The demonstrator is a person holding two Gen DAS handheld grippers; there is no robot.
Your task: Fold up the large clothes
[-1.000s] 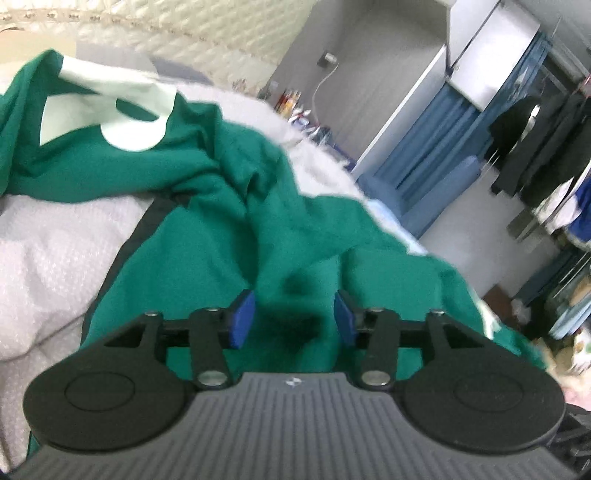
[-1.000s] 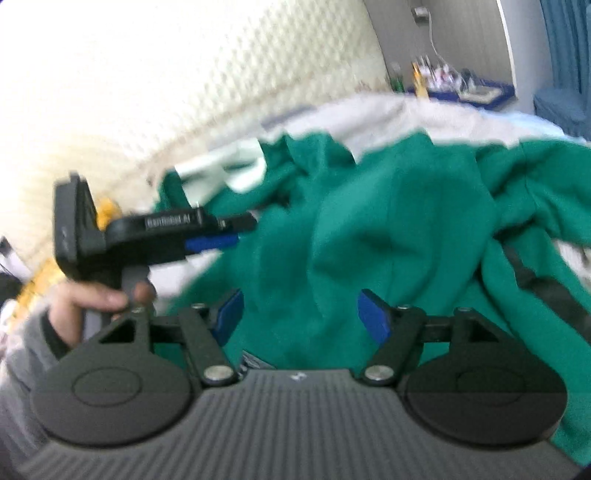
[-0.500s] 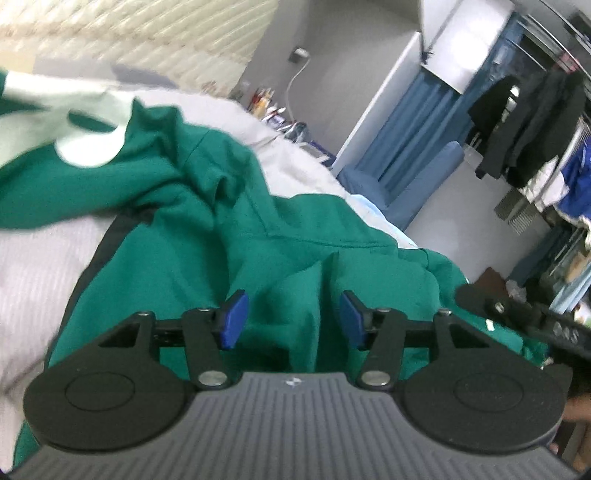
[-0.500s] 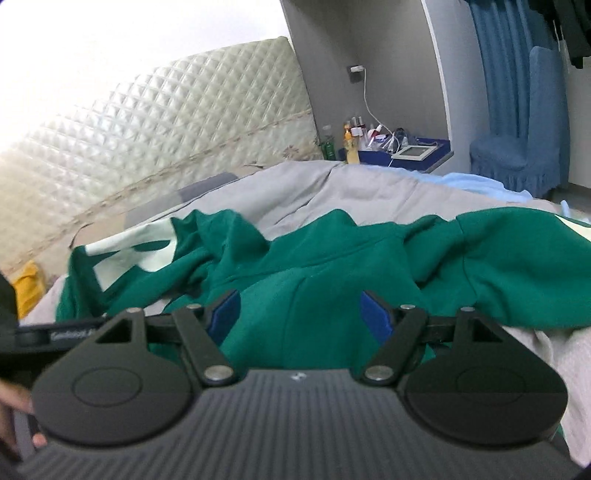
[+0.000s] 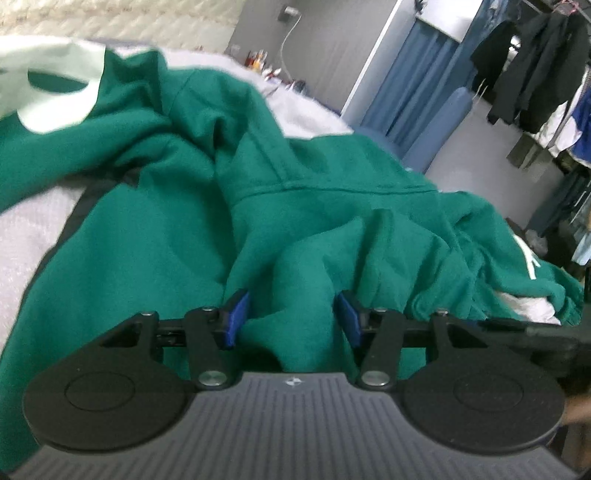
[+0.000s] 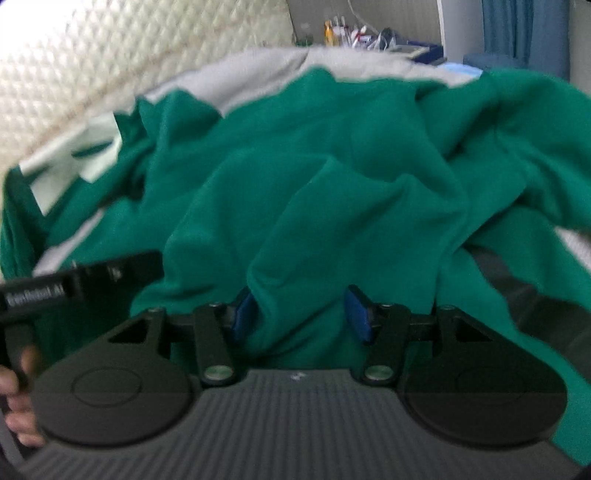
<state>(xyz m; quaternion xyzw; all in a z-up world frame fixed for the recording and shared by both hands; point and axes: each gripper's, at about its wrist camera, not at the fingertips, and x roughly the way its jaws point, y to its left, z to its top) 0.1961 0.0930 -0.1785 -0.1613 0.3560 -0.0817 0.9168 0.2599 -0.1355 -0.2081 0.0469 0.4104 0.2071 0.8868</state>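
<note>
A crumpled green hoodie (image 5: 332, 206) with a pale print (image 5: 55, 107) lies across the bed. My left gripper (image 5: 291, 317) is low over it, jaws closing slightly, and a raised fold of green cloth stands between its blue pads without being pinched. My right gripper (image 6: 301, 314) hovers over another ridge of the hoodie (image 6: 332, 166). Its jaws are closing with cloth bulging between the pads, loosely at most. The left gripper's finger (image 6: 74, 288) crosses the right wrist view at the left, above a hand (image 6: 14, 387). The right gripper's finger (image 5: 535, 328) shows at the right edge of the left wrist view.
A grey bedcover (image 5: 29, 236) lies under the hoodie, with a quilted headboard (image 6: 110, 55) behind. A nightstand with bottles (image 6: 351, 33) stands at the far side. Blue curtains (image 5: 417, 74), a blue chair (image 5: 443, 122) and hanging dark clothes (image 5: 535, 66) fill the right.
Both grippers have sunk toward the hoodie and come closer together. The right jaws have narrowed. Green folds now rise between both pairs of pads.
</note>
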